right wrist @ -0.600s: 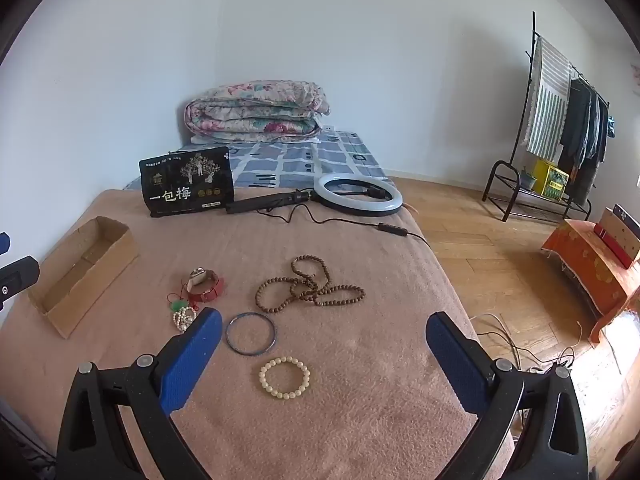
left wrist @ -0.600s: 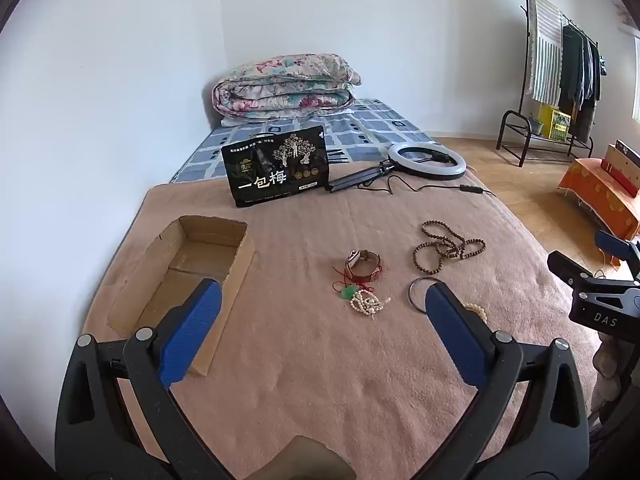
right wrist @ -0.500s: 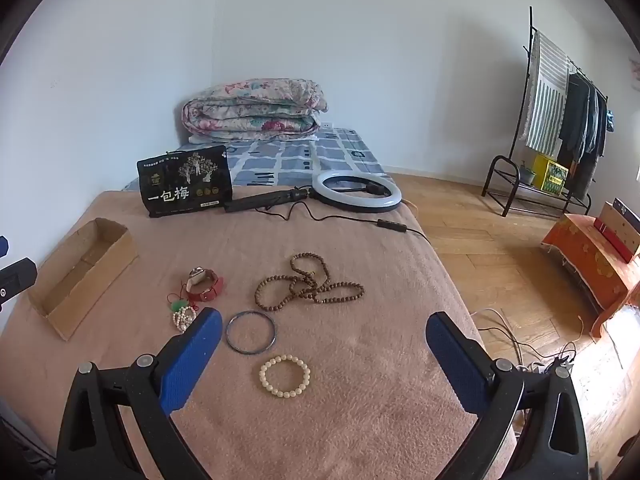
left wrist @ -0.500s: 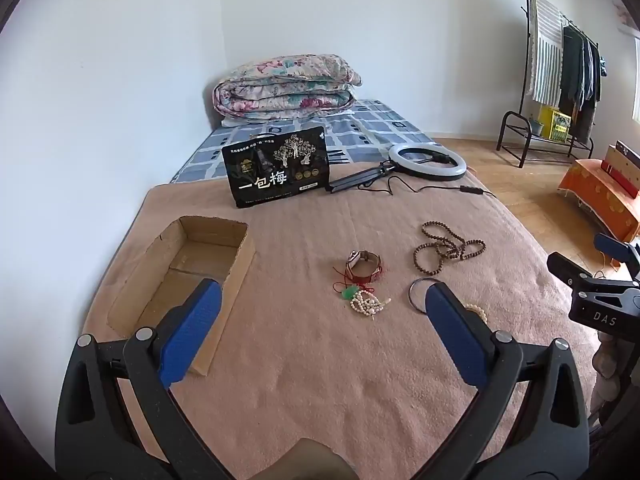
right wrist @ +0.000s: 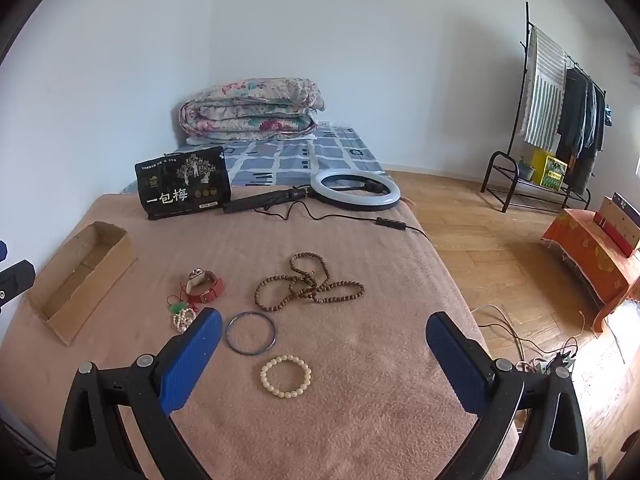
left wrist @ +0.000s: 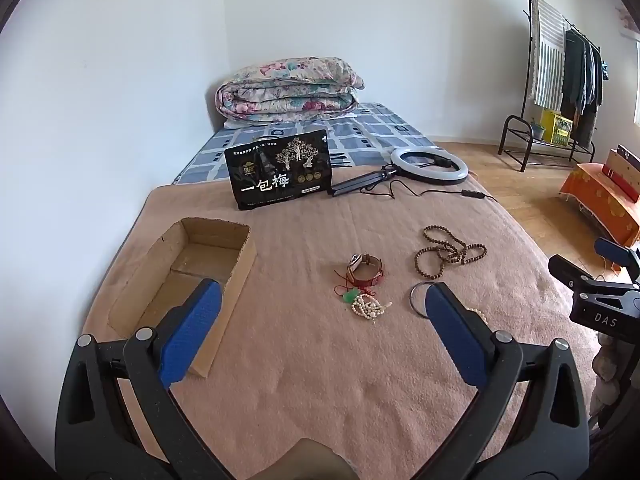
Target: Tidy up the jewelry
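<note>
1. Left wrist view: left tongs (left wrist: 320, 320) spread wide, empty, above the blanket (left wrist: 304, 360). Box (left wrist: 188, 276) lies left, open-topped, likely to receive the jewelry. Watch (left wrist: 365, 270) and pearls (left wrist: 368, 307) lie centre; bangle (left wrist: 418, 298) is half hidden behind a pad.
2. Right wrist view: right tongs (right wrist: 320, 354) spread wide, empty. Bangle (right wrist: 251, 333), bracelet (right wrist: 285, 376) and beads (right wrist: 308, 288) lie loose, well apart from the box (right wrist: 80, 276); its interior is barely visible.

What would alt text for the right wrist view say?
An open right gripper with blue pads hovers over a tan blanket strewn with jewelry: a cream bead bracelet, a thin dark bangle and a brown bead necklace. An open cardboard box lies left.
</note>
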Demonstrator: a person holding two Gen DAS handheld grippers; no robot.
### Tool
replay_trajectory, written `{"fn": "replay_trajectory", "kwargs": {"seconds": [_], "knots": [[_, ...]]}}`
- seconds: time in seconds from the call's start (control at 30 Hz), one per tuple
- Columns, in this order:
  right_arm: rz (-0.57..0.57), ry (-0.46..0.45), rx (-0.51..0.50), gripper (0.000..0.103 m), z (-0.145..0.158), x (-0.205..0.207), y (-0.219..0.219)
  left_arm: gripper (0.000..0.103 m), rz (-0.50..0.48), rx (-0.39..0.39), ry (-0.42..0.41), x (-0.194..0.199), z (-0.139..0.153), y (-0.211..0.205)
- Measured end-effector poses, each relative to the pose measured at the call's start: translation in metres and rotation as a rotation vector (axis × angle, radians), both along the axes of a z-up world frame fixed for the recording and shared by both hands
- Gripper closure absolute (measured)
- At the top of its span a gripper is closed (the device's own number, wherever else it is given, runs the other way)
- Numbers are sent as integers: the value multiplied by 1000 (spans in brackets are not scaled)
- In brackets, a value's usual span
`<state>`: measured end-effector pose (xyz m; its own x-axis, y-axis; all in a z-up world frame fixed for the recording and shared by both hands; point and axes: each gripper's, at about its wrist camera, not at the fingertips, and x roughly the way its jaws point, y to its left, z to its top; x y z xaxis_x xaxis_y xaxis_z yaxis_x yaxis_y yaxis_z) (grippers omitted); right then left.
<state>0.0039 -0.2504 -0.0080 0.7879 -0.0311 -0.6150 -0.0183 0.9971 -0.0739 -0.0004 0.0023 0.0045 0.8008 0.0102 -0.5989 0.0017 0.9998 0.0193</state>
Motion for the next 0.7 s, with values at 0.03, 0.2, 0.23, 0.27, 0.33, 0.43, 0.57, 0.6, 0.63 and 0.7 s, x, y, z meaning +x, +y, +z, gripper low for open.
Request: {"fn": "replay_trajectory", "kwargs": {"seconds": [0.03, 0.2, 0.23, 0.27, 0.33, 0.43, 0.57, 0.6, 0.63, 0.7], "knots": [[1, 0, -1, 0, 0, 0, 0, 0, 0, -1, -2, -2, 6, 1], [6, 3, -7, 0, -1, 1, 3, 0, 0, 1, -2, -1, 7, 1], [6, 4, -6, 0, -2, 1, 4, 0, -1, 2, -2, -1, 8, 1], [5, 4, -5, 0, -2, 0, 3, 0, 0, 1, -3, -1, 7, 1], [5, 8, -1, 0, -3, 1, 3, 0, 0, 0, -3, -1, 7, 2], [6, 9, 2, 0, -3, 2, 3, 0, 0, 0, -4, -2, 6, 1], [6, 9, 1, 0, -3, 1, 3, 0, 0, 0, -5, -2, 7, 1], [7, 9, 2, 0, -3, 1, 3, 0, -1, -1, -5, -2, 6, 1], [7, 9, 2, 0, -4, 1, 3, 0, 0, -2, -5, -2, 7, 2], [6, 10, 1, 0, -4, 1, 4, 0, 0, -1, -6, -1, 7, 2]]}}
